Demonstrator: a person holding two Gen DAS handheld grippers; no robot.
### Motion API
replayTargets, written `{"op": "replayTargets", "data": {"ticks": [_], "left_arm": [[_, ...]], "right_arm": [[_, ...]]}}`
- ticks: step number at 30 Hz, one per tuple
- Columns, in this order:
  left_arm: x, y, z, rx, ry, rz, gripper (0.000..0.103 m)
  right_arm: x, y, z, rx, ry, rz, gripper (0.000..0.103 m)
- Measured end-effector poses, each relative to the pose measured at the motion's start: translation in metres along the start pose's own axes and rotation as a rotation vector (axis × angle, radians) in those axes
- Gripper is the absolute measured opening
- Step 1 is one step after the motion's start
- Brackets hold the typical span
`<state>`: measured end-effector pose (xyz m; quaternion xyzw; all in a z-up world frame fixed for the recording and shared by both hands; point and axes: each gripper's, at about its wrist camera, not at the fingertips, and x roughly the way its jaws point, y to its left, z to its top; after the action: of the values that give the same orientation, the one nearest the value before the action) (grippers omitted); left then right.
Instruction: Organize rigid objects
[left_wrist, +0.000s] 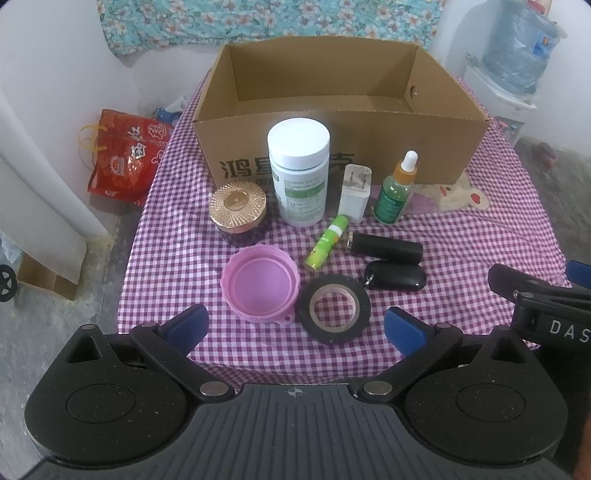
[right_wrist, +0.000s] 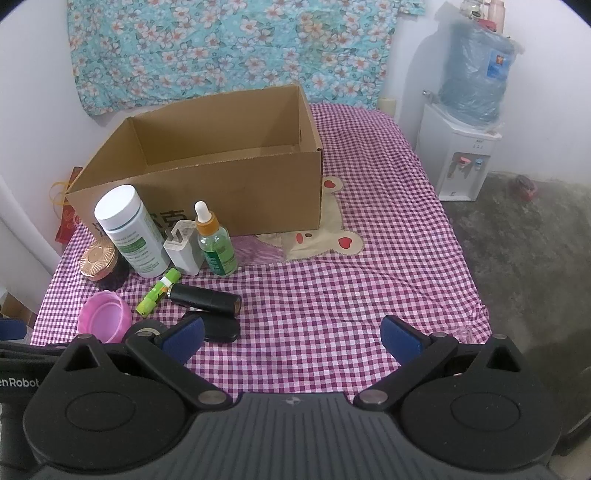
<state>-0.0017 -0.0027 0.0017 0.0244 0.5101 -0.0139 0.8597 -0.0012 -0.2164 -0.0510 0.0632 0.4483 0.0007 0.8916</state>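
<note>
Both tongs are spread wide and grip nothing. The left tongs (left_wrist: 295, 326) hover low over the near edge of the checked cloth (left_wrist: 461, 236), and the right tongs (right_wrist: 291, 334) hang beside them, over a bare stretch of the same cloth.

Just ahead of the left tongs, between their blue pads, lie a pink lid (left_wrist: 260, 286), hollow side up, and a roll of black tape (left_wrist: 334, 308), touching or nearly so. A little further out, to the right, a black key fob (left_wrist: 397, 277) lies just beside a black tube (left_wrist: 386, 248); a green stick (left_wrist: 327, 243) lies slanted next to them. Beyond these stand a jar with a gold lid (left_wrist: 238, 212), a white bottle (left_wrist: 299, 171), a white charger (left_wrist: 354, 194) and a green dropper bottle (left_wrist: 395, 192), in a row. Behind the row, farthest from the tongs, sits an open cardboard box (left_wrist: 332, 122).

From the right tongs, all these things lie ahead to the left; the key fob is partly hidden behind the left pad.
</note>
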Motion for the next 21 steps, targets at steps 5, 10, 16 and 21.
{"op": "replayTargets", "data": {"ticks": [5,10,16,21], "left_arm": [[0.0001,0.0,-0.0001,0.0,0.0,0.0,0.102],[-0.0005,0.0019,0.0003,0.002,0.0,0.001,0.102],[-0.0004,0.0017,0.0004,0.003,0.0,0.001,0.102],[-0.0004,0.0013,0.0002,0.003,0.0,0.001,0.102]], "right_arm": [[-0.0006,0.0002,0.0005,0.0,0.0,0.0,0.103],[-0.0007,0.0001,0.0006,0.001,-0.001,0.0,0.103],[-0.0008,-0.0003,0.0008,0.001,-0.001,0.001,0.103],[-0.0007,-0.0003,0.0007,0.001,-0.001,0.001,0.103]]}}
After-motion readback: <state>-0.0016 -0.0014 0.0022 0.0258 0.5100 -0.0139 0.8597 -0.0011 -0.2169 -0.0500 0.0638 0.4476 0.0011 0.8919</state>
